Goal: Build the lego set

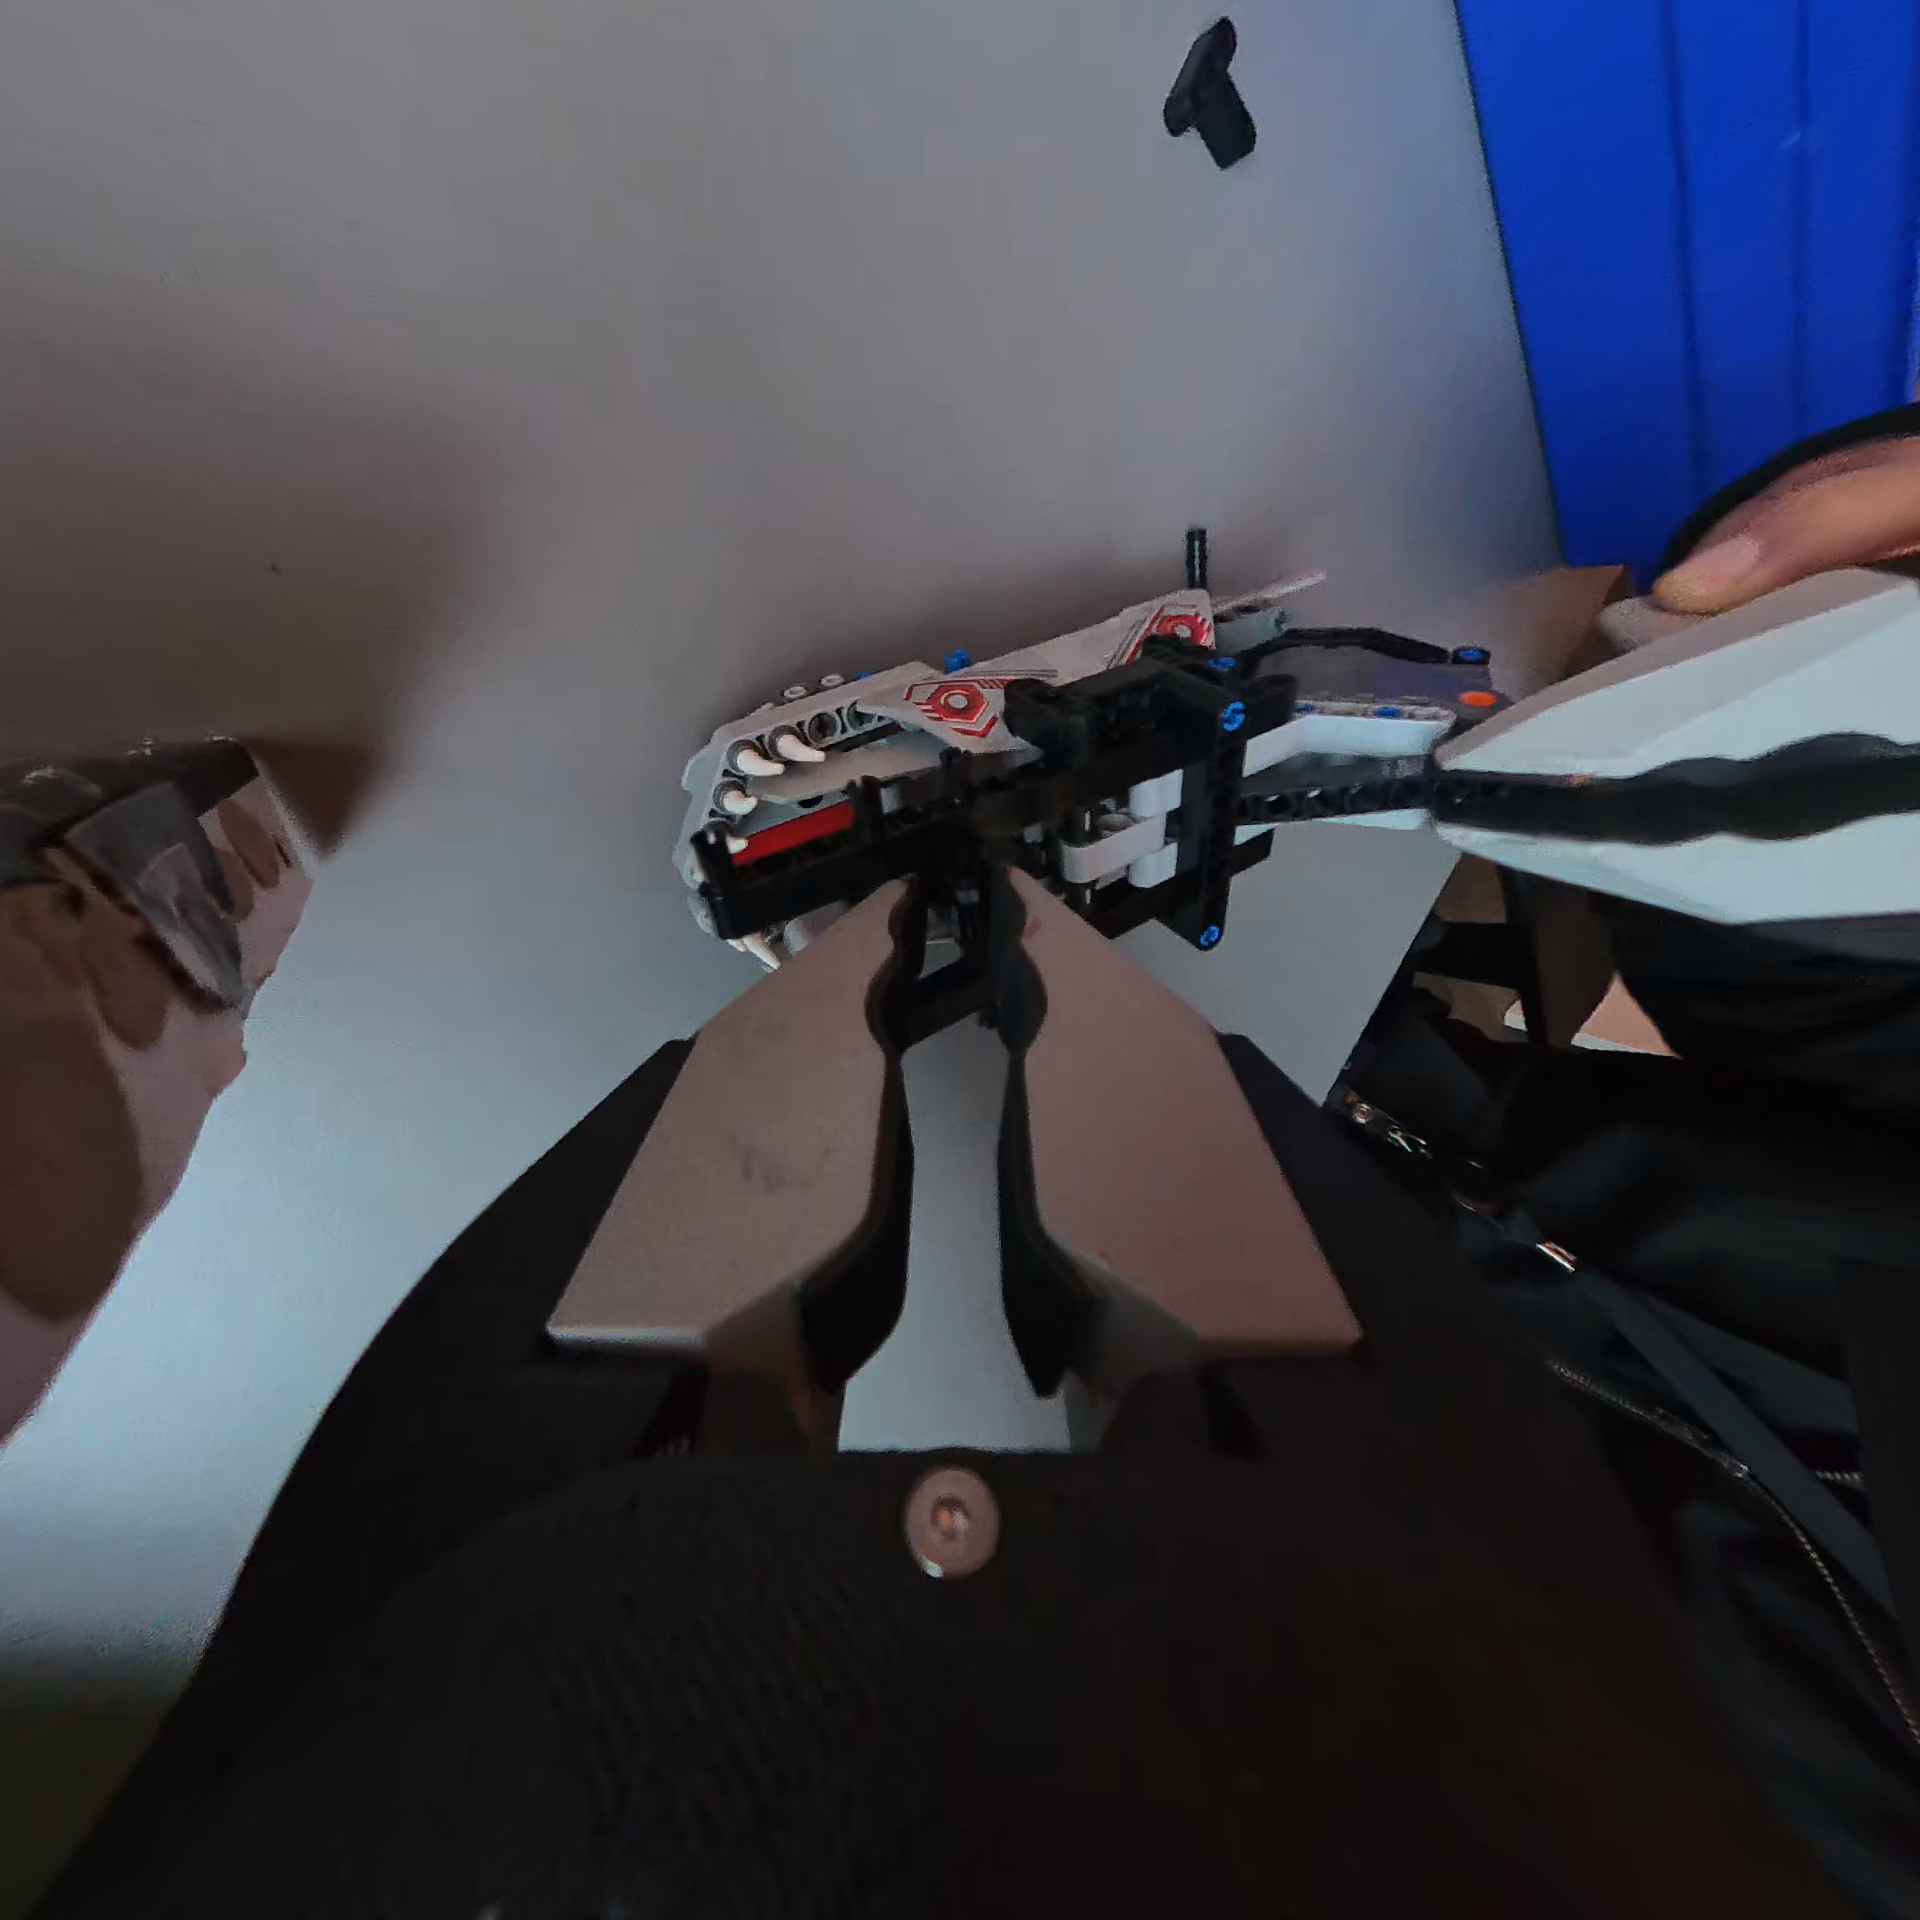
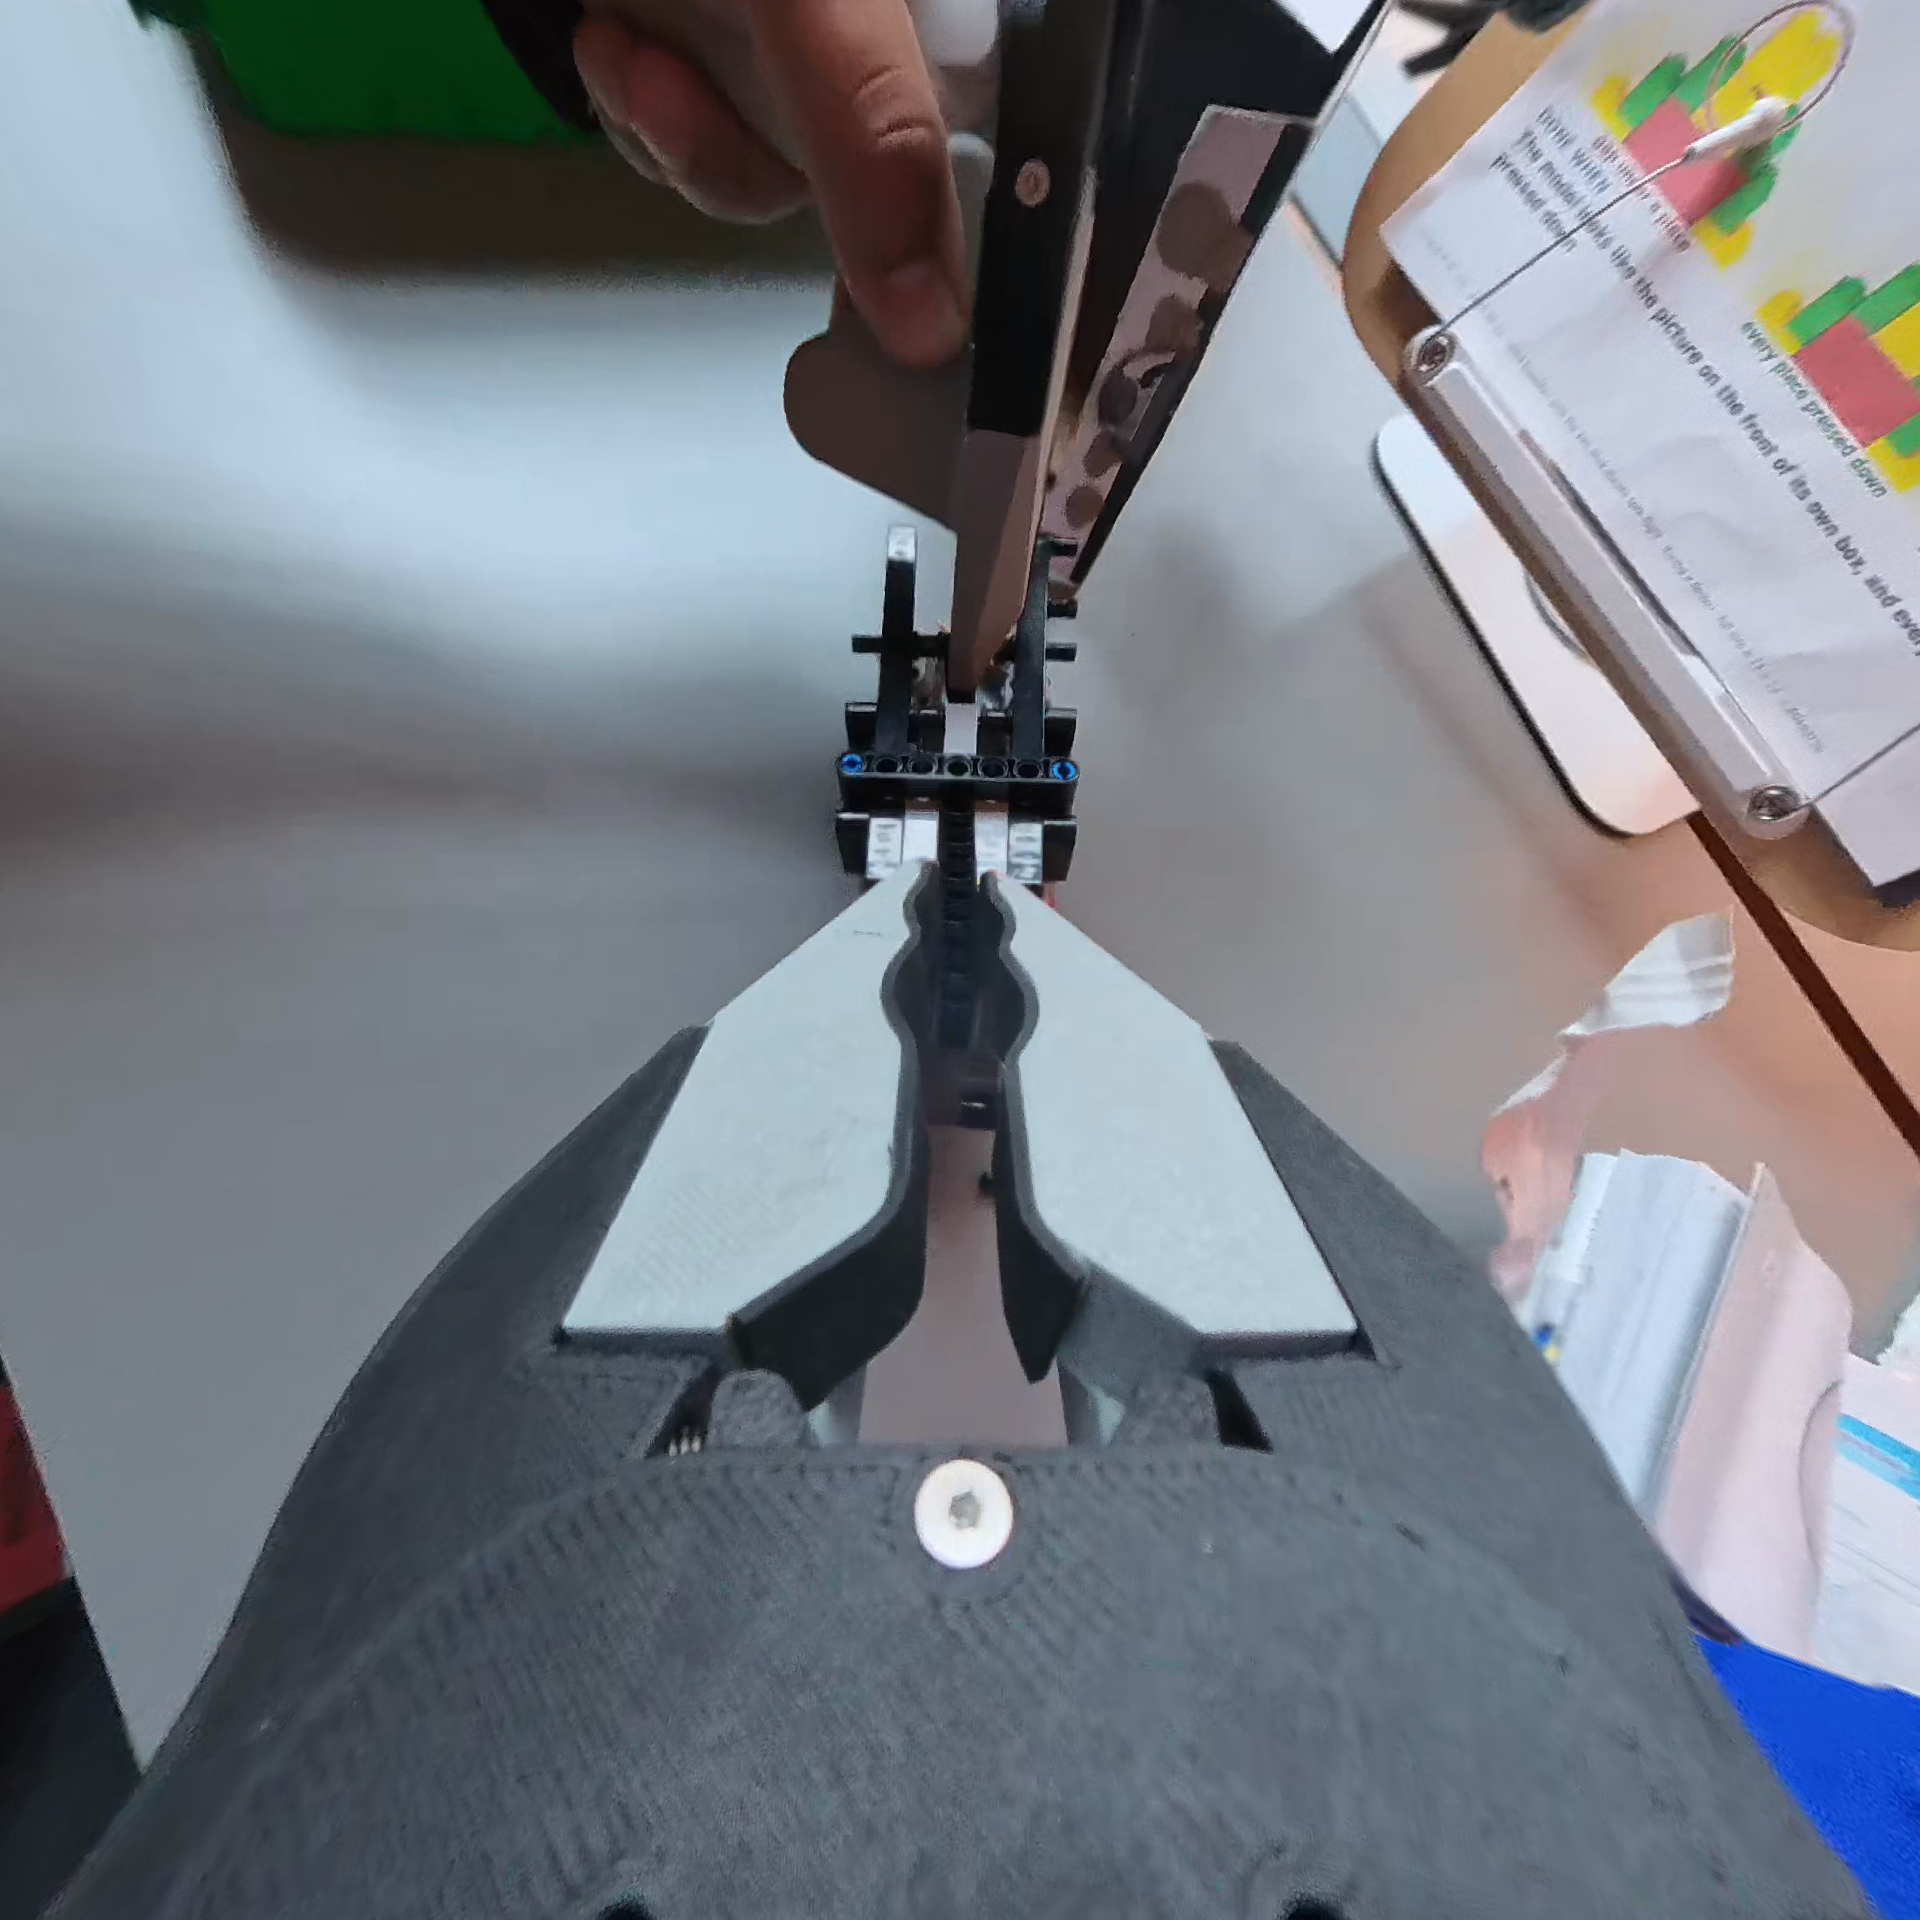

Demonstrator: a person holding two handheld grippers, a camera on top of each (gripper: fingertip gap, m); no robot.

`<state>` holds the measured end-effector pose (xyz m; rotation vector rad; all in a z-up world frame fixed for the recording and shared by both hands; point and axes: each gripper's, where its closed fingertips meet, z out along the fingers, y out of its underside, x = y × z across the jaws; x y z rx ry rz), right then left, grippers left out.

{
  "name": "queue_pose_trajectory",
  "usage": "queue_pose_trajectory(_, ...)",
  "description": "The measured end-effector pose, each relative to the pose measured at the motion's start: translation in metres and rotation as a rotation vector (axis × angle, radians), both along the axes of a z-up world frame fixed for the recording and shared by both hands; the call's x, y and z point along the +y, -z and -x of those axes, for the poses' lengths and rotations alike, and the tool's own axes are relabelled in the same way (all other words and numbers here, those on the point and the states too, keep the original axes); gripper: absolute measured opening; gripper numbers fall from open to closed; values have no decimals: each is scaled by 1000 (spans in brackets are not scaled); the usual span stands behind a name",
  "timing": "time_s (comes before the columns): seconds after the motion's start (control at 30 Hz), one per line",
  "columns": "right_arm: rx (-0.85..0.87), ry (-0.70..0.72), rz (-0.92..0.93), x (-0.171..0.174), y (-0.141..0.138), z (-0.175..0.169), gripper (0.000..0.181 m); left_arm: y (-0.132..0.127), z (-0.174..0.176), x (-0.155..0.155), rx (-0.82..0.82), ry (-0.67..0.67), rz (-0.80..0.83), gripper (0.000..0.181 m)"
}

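Two grippers grasp lego model (image 1: 966,790) | left gripper (image 1: 961,925) | right gripper (image 2: 956,904) | printed instruction sheet (image 2: 1704,312)

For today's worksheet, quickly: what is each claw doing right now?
Left claw: closed on the lego model from below.
Right claw: closed on the model's black beam.

The half-built black, white and red lego model (image 1: 977,790) sits mid-frame in the left wrist view, the left gripper (image 1: 961,914) at its 6 o'clock, the right gripper (image 1: 1475,795) at 3, a loose black angled piece (image 1: 1210,99) at 12.
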<state>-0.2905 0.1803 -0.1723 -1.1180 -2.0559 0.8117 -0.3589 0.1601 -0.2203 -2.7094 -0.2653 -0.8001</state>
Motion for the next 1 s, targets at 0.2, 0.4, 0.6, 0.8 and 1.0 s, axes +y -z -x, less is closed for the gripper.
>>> queue_pose_trajectory(0.2, 151, 15, 140, 13, -6, 7, 3, 0, -1, 3, -20, -16, -8, 10)
queue_pose_trajectory(0.4, 220, 4, 239, 23, -7, 7, 2, -4, -1, 9, -77, -22, -20, 11)
queue_pose_trajectory(0.6, 288, -4, 306, 18, -9, 5, 3, -3, -1, 10, -92, -25, -23, 12)
queue_pose_trajectory(0.8, 311, -4, 315, 18, -9, 5, 2, -2, -1, 10, -90, -34, -29, 12)
queue_pose_trajectory(1.0, 288, 6, 279, 20, 0, 3, 3, 1, -2, 13, -105, -52, -58, 12)
